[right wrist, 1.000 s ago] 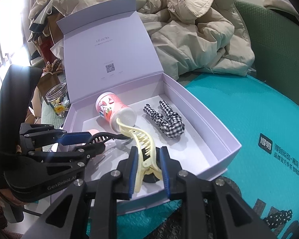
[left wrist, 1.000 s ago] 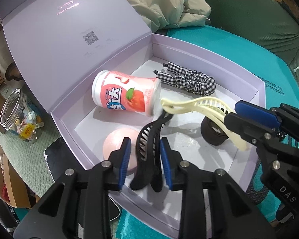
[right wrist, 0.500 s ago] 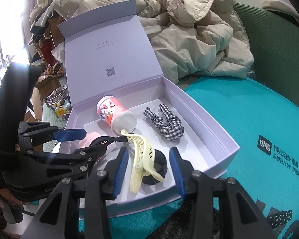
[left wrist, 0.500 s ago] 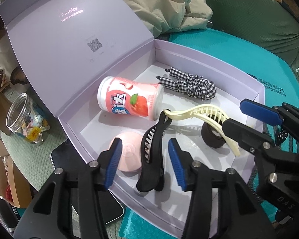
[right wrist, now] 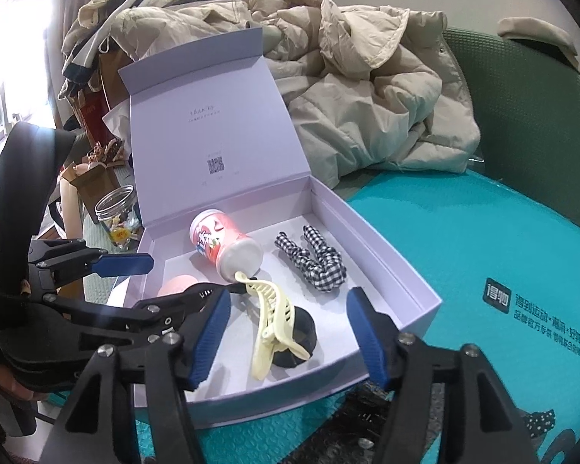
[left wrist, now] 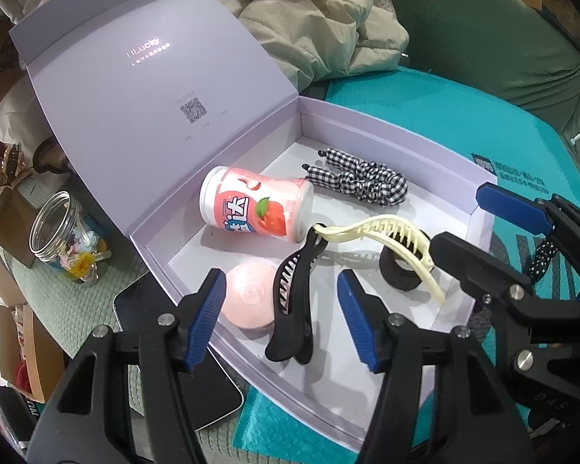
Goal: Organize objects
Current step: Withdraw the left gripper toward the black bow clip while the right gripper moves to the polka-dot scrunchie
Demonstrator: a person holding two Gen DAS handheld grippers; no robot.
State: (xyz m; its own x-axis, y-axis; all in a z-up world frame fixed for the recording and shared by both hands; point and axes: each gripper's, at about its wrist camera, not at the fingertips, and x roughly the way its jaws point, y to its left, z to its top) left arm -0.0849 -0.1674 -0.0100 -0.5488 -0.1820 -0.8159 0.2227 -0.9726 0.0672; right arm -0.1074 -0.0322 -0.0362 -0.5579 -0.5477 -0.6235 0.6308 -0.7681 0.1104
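Observation:
An open lilac box [left wrist: 371, 121] [right wrist: 390, 270] holds a pink peach can [left wrist: 257, 207] [right wrist: 222, 245], a checked scrunchie [left wrist: 361, 181] [right wrist: 313, 257], a pink round puff [left wrist: 247, 299] [right wrist: 178, 284], a black hair claw [left wrist: 294, 301], a cream hair claw [left wrist: 382, 234] [right wrist: 270, 317] and a dark hair tie [left wrist: 398, 274] [right wrist: 299, 334]. My left gripper [left wrist: 282, 315] is open above the black claw. My right gripper [right wrist: 288, 338] is open above the cream claw; it also shows in the left wrist view [left wrist: 471, 224]. Both are empty.
The box sits on a teal mat [right wrist: 483, 239]. A glass jar of small clips [left wrist: 63, 239] and a dark phone [left wrist: 212, 398] lie left of the box. A beige jacket [right wrist: 367, 89] is heaped behind. A polka-dot scrunchie [right wrist: 537, 421] lies at the right.
Both grippers opened wide and drew back from the box. The black claw and the cream claw, held a second ago, now lie loose inside the box.

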